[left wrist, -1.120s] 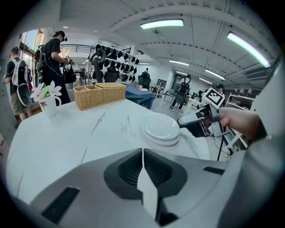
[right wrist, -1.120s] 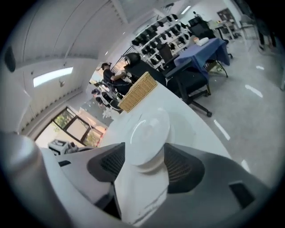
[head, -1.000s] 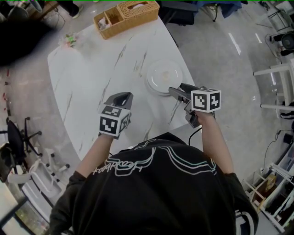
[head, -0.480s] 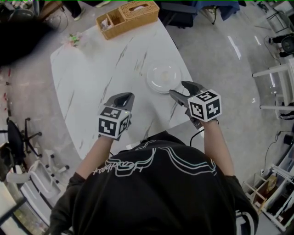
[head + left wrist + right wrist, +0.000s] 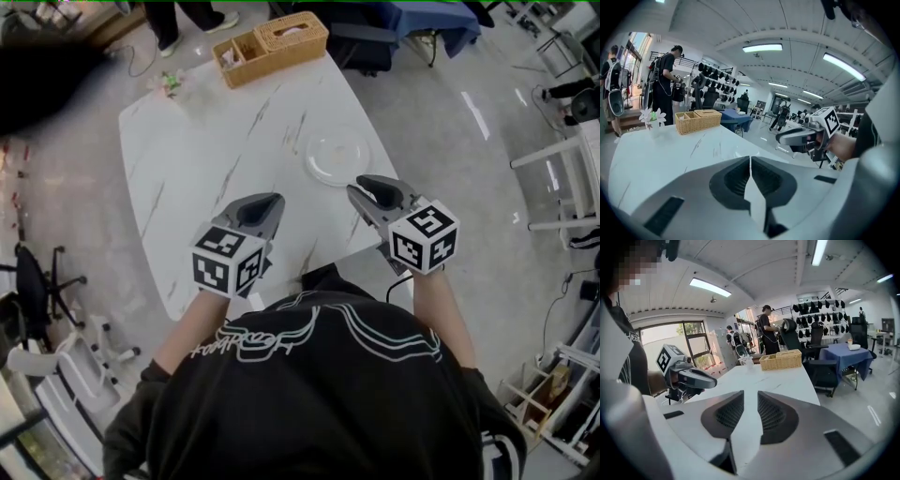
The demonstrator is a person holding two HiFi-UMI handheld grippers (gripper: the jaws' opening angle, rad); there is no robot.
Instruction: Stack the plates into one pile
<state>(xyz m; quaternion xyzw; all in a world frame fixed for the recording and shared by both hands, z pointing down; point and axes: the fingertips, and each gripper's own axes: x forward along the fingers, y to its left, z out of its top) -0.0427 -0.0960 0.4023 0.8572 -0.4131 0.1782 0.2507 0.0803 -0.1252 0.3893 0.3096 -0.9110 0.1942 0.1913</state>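
Now that both grippers have drawn back and up toward the body, the plates sit alone on the worktop. They look like one pile in the head view; the count is not legible.

Right gripper: at the rim and spread wide a second ago, now apart from it. Its fingers have just been closing; a narrow gap is left, with nothing in it.

Left gripper: fingers pressed together, empty.

Judgement: release made, stacking looks done. No other plate shows on the worktop.

Edges: the pile lies near the right edge, so there is little margin on that side. Broad bare marble lies to its left and in front of it. The basket at the far edge and the flowers at the far-left corner are both well apart from the pile.
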